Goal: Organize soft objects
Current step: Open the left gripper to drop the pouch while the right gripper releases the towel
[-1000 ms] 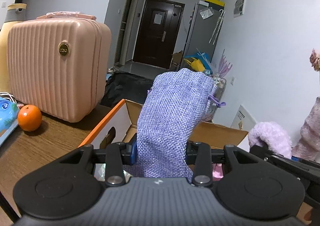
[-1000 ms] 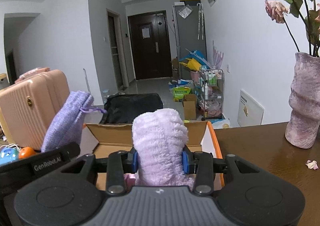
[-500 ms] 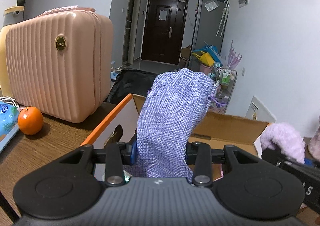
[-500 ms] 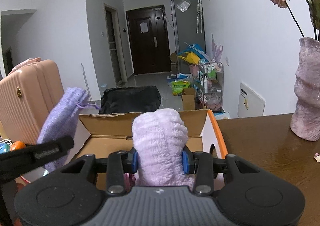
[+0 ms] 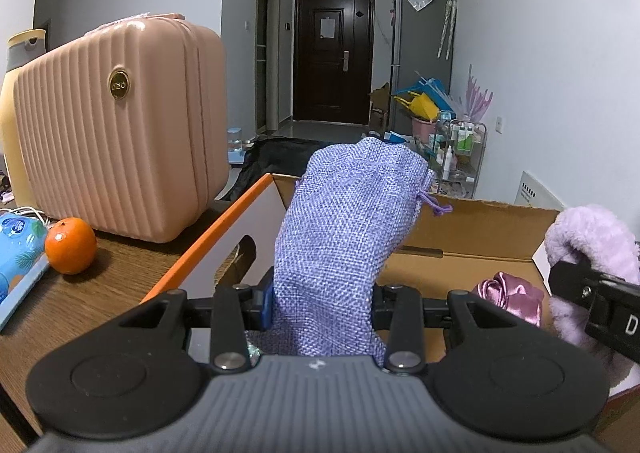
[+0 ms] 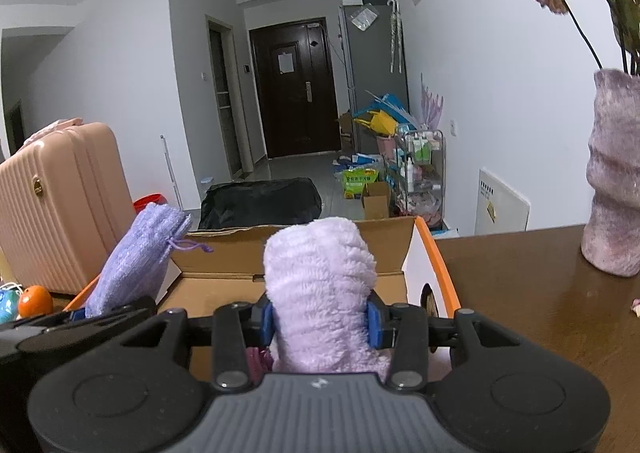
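My left gripper (image 5: 322,303) is shut on a purple burlap drawstring pouch (image 5: 352,221), held upright over the near edge of an open cardboard box (image 5: 472,253) with orange-edged flaps. My right gripper (image 6: 320,317) is shut on a fluffy lilac plush item (image 6: 320,285), also over the box (image 6: 224,285). The pouch shows in the right wrist view (image 6: 140,253), and the plush shows in the left wrist view (image 5: 588,241). A shiny pink satin item (image 5: 508,293) lies inside the box.
A pink ribbed suitcase (image 5: 120,133) stands on the brown wooden table (image 5: 60,305) left of the box, with an orange (image 5: 70,251) and a blue pack (image 5: 16,241) beside it. A purple vase (image 6: 614,181) with dried flowers stands at the right.
Both grippers have dipped and moved closer over the box while holding their items; the box interior and the pink satin item now show more.
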The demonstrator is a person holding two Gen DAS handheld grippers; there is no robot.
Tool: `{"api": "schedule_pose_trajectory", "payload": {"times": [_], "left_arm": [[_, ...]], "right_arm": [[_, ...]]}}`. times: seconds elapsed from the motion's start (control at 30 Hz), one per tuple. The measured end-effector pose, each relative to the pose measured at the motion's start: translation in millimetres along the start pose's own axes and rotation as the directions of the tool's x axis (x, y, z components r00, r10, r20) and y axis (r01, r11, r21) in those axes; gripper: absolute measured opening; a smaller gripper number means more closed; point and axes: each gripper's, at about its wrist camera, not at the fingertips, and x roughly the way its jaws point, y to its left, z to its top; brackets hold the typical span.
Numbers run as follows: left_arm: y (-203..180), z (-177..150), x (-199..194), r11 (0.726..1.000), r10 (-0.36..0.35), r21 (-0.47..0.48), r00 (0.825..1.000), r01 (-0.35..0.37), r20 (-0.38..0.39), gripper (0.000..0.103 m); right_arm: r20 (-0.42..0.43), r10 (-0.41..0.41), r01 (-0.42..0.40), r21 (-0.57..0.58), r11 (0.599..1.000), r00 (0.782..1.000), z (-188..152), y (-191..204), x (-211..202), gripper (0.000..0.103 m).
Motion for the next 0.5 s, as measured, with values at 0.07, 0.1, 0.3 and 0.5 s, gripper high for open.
{"api": "schedule_pose_trajectory", "payload": {"times": [0.07, 0.1, 0.3, 0.5], "left_arm": [[0.0, -1.0, 0.5, 1.000, 0.005, 0.003, 1.000, -0.005, -0.003, 0.045], [0.0, -1.4, 0.8, 1.000, 0.016, 0.004, 1.000, -0.016, -0.003, 0.046], [2.8, -1.6, 0.0, 0.999, 0.049, -0.014, 0.999, -0.049, 0.001, 0.075], [3.4, -2.0, -9.7, 0.997, 0.079, -0.026, 0.996, -0.078, 0.046, 0.103]], "right_arm": [[-0.004, -0.004, 0.004, 0.009, 1.000, 1.000, 0.6, -1.7, 1.5, 0.048], [-0.005, -0.009, 0.009, 0.013, 1.000, 1.000, 1.1, -1.6, 1.8, 0.049], [-0.010, -0.015, 0.016, 0.049, 0.999, 1.000, 0.7, -6.8, 2.1, 0.076], [-0.002, -0.028, 0.028, 0.075, 0.997, 1.000, 2.1, -12.2, 1.4, 0.098]]}}
